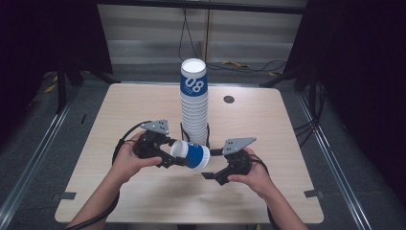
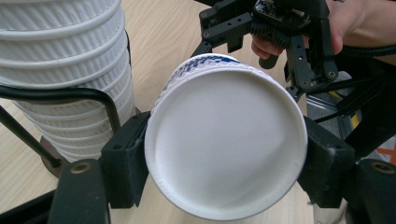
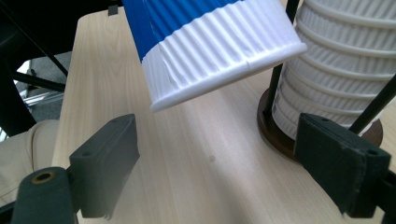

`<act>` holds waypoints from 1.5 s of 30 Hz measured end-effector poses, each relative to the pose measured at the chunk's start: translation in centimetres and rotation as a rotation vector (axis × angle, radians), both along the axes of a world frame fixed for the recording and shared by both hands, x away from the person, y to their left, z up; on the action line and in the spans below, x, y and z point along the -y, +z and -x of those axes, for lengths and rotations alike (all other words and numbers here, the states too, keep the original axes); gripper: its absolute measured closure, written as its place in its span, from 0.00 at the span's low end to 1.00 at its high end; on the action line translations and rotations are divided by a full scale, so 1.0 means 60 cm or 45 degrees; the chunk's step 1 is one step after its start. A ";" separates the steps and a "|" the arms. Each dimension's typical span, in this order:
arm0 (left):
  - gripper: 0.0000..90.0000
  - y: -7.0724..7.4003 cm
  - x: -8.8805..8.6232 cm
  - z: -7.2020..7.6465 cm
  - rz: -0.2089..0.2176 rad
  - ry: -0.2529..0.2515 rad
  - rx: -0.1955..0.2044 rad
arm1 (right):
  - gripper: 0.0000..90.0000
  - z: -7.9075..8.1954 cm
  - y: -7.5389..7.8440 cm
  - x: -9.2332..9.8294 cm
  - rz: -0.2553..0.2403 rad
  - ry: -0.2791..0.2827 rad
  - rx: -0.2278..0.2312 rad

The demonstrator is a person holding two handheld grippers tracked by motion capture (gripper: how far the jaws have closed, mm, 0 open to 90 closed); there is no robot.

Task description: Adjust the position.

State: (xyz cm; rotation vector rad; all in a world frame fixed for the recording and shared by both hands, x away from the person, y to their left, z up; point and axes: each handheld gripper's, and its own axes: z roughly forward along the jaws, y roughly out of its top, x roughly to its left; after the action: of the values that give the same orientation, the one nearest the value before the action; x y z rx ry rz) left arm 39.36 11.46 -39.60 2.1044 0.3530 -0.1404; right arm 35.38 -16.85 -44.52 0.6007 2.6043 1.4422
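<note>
A blue and white ribbed paper cup (image 1: 190, 155) lies on its side in the air just in front of the tall stack of upturned cups (image 1: 194, 105). My left gripper (image 1: 173, 156) is shut on it. In the left gripper view the cup's flat white end (image 2: 224, 144) faces the camera, with both pads pressing its sides. My right gripper (image 1: 208, 164) stands open at the cup's other end. In the right gripper view the cup's white band (image 3: 219, 51) hangs above and beyond the open gripper (image 3: 215, 163), touching neither pad.
The stack sits in a black wire holder (image 2: 70, 93) on a round brown base (image 3: 271, 126) at the middle of the light wooden table (image 1: 119, 191). A round grommet hole (image 1: 229, 99) lies behind it on the right. Cables run across the floor beyond the far edge.
</note>
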 end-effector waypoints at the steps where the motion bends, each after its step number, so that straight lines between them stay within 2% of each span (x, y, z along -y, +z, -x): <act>1: 0.32 0.000 0.000 0.000 0.001 0.001 -0.002 | 0.15 0.000 -0.001 0.000 -0.009 0.001 0.001; 4: 0.32 -0.001 0.001 -0.001 0.006 0.002 -0.006 | 0.15 0.001 -0.003 -0.002 -0.032 0.001 0.011; 18: 0.32 -0.003 0.004 0.005 0.032 0.004 -0.016 | 0.15 -0.001 -0.007 -0.001 -0.060 -0.026 0.025; 27: 0.32 -0.007 0.010 0.008 0.034 -0.005 -0.035 | 0.14 0.001 -0.011 -0.002 -0.055 -0.036 0.021; 45: 0.32 -0.006 0.017 0.010 0.028 -0.031 -0.029 | 0.11 0.004 -0.009 0.006 -0.068 -0.036 0.028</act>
State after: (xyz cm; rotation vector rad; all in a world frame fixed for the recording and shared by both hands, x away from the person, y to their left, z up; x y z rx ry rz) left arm 38.73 10.44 -39.93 2.0873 0.3382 -0.1824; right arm 35.13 -17.21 -45.04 0.6214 2.5380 1.5053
